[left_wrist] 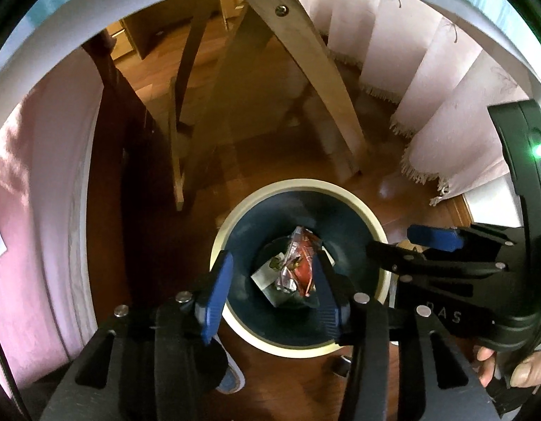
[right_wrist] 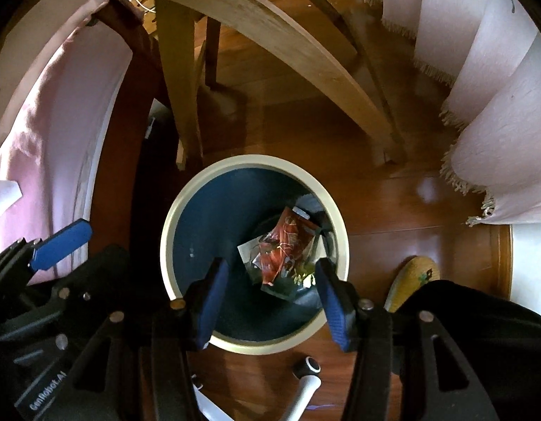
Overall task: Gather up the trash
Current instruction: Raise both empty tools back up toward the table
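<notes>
A round bin (left_wrist: 354, 207) with a cream rim and dark blue inside stands on the wooden floor; it also shows in the right wrist view (right_wrist: 186, 207). At its bottom lie a red and silver snack wrapper (left_wrist: 300, 263) (right_wrist: 281, 245) and white paper (left_wrist: 261, 275). My left gripper (left_wrist: 270, 277) is open and empty, held above the bin mouth. My right gripper (right_wrist: 270, 280) is open and empty, also above the bin. The right gripper shows in the left wrist view (left_wrist: 421, 242), and a left fingertip shows in the right wrist view (right_wrist: 61, 244).
Wooden table legs (left_wrist: 316, 70) rise behind the bin. A pink fringed tablecloth (left_wrist: 456, 129) hangs at right and left. A dark wooden chair frame (right_wrist: 130, 140) stands left of the bin. A slippered foot (right_wrist: 414, 280) is at right. A white caster leg (right_wrist: 305, 386) is near.
</notes>
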Demonstrator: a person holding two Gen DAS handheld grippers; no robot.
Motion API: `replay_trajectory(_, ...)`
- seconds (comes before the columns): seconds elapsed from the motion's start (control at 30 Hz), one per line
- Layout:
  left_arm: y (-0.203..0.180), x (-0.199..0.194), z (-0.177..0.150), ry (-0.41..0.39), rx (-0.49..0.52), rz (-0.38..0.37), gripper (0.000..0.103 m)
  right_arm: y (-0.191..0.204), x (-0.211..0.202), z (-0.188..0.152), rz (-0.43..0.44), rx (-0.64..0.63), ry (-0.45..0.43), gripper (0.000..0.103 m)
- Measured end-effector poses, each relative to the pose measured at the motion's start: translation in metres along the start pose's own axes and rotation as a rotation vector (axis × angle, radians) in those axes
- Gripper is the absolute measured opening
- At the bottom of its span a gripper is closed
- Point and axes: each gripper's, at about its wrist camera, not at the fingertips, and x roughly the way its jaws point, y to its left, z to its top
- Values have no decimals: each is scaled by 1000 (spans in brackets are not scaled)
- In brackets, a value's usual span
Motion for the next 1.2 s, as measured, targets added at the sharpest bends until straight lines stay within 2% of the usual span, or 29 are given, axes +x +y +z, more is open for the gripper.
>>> replay_trajectory(0.1,1,-6,-2,-4,-9,-7,54,4,-9,-5,-1,-14,-14,52)
replay_trajectory(0.17,0,-10,-3,-4,-17,-7,63,5,-14,-8,-6,-16,-22,52)
replay_trajectory(0.37,3,-35,-8,-9,-41,-17,66,5,-41,-15,-44,-4,-51,57)
replay_trajectory(0.4,4,-42,-9,-12,-44,-20,67,6,-48,-17,-46,-6,-59,59)
replay_trajectory(0.47,7,-56,-12,-7,-49,-41,80,9,-65,-19,-45,-20,-75,66)
replay_trajectory(0.63,14,-104,-14,-31,-39,-86,83,16,-113,-25,-40,-99,-136,71)
replay_trajectory(0.73,19,-136,-12,-37,-20,-113,98,20,-141,-24,-23,-113,-168,72)
replay_trajectory(0.83,26,-170,-5,-38,-12,-157,99,22,-176,-21,9,-112,-212,72)
replay_trajectory(0.97,34,-216,12,-73,12,-166,99,30,-224,-16,41,-141,-259,72)
replay_trajectory(1.2,56,-298,60,-201,-41,-222,99,45,-316,-2,60,-242,-362,72)
